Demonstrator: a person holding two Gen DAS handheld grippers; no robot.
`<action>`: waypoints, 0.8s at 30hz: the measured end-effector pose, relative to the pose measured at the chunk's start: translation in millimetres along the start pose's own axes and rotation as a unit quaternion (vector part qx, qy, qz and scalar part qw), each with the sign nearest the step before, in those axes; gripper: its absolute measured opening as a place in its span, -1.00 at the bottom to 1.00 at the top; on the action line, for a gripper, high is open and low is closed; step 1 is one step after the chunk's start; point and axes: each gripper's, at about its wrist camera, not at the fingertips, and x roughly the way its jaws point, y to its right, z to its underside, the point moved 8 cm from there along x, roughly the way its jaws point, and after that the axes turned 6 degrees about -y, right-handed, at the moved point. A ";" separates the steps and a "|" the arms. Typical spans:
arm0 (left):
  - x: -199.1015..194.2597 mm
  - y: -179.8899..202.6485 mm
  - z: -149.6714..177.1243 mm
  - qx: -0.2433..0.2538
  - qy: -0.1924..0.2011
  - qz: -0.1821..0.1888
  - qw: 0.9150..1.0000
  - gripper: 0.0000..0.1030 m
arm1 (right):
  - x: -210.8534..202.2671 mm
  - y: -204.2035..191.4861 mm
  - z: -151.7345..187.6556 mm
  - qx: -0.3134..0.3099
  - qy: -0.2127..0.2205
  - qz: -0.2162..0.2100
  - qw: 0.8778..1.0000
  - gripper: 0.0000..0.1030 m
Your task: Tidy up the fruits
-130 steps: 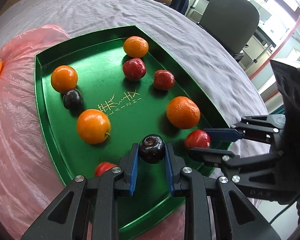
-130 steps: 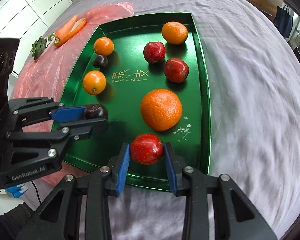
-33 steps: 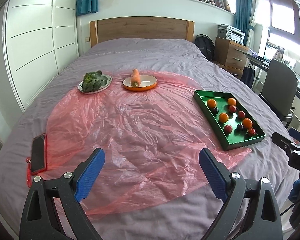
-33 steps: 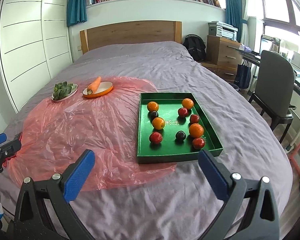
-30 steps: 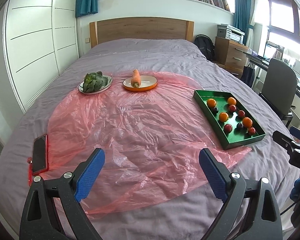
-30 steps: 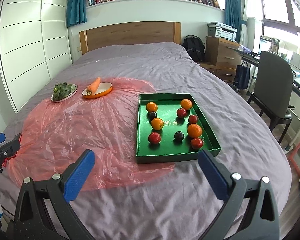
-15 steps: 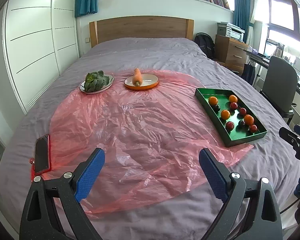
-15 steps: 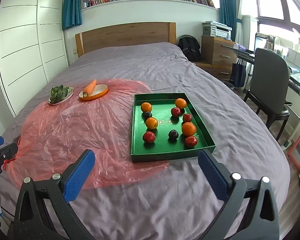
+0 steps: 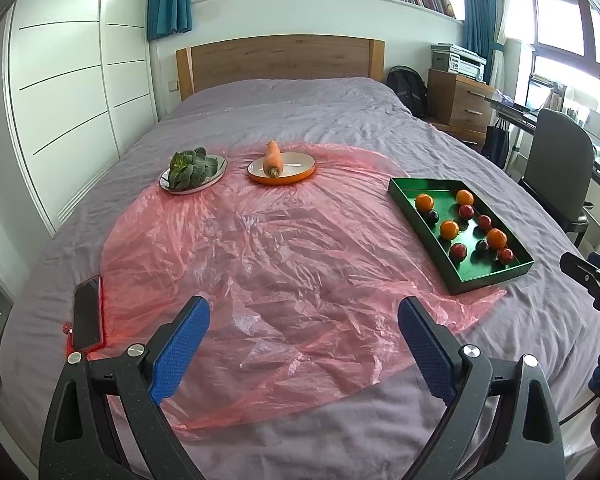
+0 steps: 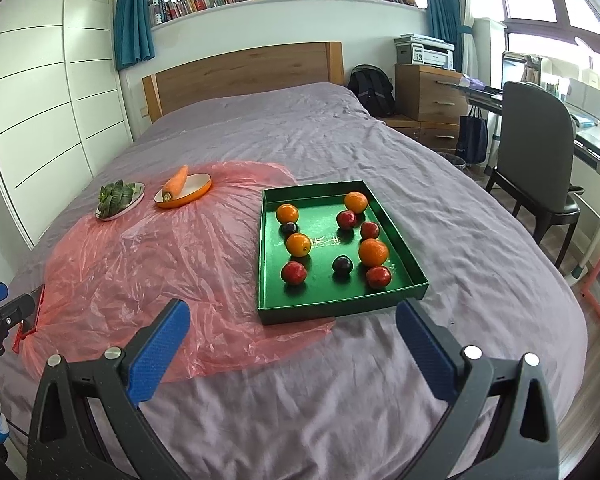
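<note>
A green tray (image 10: 328, 307) lies on the bed and holds several fruits: oranges, red fruits and dark plums. It also shows in the left wrist view (image 9: 420, 224) at the right. My right gripper (image 10: 292, 344) is open and empty, held back above the bed's near edge, short of the tray. My left gripper (image 9: 302, 344) is open and empty over the pink plastic sheet (image 9: 284, 272), well left of the tray. The right gripper's tip (image 9: 588, 276) shows at the right edge of the left wrist view.
An orange plate with a carrot (image 9: 281, 168) and a plate of leafy greens (image 9: 192, 174) sit at the far end of the sheet. A phone (image 9: 87, 314) lies at the sheet's left edge. A grey chair (image 10: 536, 172) and a desk stand right of the bed.
Both grippers earlier held fruit over the tray, let it go and pulled far back. In the last second both views have drifted slightly; both grippers stay open.
</note>
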 end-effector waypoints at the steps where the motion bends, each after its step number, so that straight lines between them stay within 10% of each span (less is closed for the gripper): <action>1: 0.0 0.1 0.0 0.000 0.000 0.000 1.000 0.80 | 0.2 2.3 0.8 0.006 -0.001 -0.001 1.000 1.00; 24: -0.9 -10.1 -4.7 -0.001 0.004 -0.019 1.000 0.80 | 3.2 47.9 13.5 0.037 -0.016 0.018 0.999 1.00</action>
